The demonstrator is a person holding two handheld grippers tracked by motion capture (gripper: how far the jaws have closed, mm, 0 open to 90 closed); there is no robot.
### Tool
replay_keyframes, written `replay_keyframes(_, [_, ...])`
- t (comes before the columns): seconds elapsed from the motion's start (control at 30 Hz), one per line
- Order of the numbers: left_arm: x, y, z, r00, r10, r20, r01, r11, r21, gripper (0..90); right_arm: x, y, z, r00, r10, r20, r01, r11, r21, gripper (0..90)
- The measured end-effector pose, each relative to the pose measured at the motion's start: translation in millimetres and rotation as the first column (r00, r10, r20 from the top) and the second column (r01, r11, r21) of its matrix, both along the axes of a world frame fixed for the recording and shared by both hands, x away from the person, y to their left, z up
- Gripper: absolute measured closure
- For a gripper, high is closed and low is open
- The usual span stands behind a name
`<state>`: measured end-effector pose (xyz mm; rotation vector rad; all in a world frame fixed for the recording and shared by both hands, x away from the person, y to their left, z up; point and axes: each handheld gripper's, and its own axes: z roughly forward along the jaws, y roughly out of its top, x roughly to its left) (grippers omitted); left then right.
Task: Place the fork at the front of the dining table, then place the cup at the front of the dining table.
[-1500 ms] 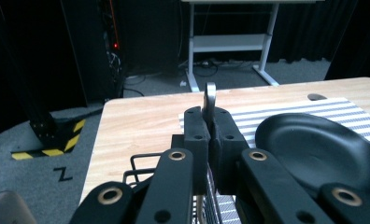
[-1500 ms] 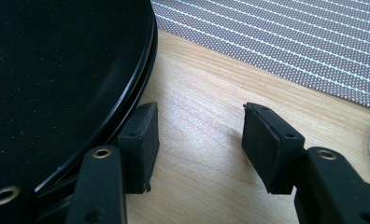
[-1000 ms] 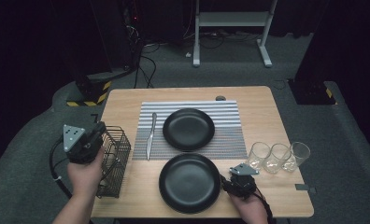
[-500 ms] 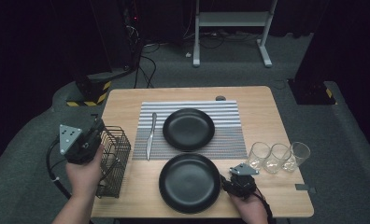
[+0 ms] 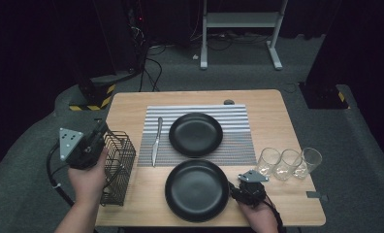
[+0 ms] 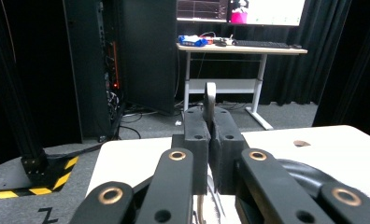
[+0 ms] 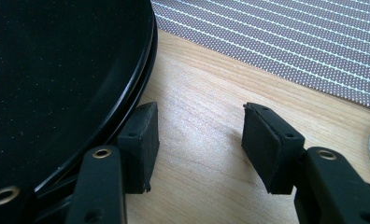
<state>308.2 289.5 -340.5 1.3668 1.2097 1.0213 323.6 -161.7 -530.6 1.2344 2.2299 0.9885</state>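
Where tool (image 6: pixel 209 154) pinches, utensil (image 6: pixel 210 100) mostly hidden.

Our left tongs (image 5: pixel 99 137) carry a grey three-cornered plate dotted with small holes on a black body, and a black cable loops away from them. Our right tongs (image 5: pixel 234 191) bear a smaller grey plate of the same kind, with a black cable along the wrist. Up close, both have black link arms with brass-ringed rivets and blocky black pads (image 7: pixel 140 140) holding small screws. Our forearms are bare, without sleeves.
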Motion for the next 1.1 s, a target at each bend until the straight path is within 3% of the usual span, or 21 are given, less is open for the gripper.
replay_keyframes(0.67, [-1.3,-9.1,13.6,0.9983,0.005,0.058,-0.005,1.0,-0.004,86.5,0.1,-0.1,0.1,1.0,0.0,-0.001,0.0,1.0,0.001,45.8])
replay_keyframes(1.1, [-1.8,-18.7,21.6,0.9968,-0.015,0.078,0.016,0.9996,-0.021,86.6,0.1,-0.1,0.1,1.0,0.0,-0.002,0.0,1.0,0.002,45.8])
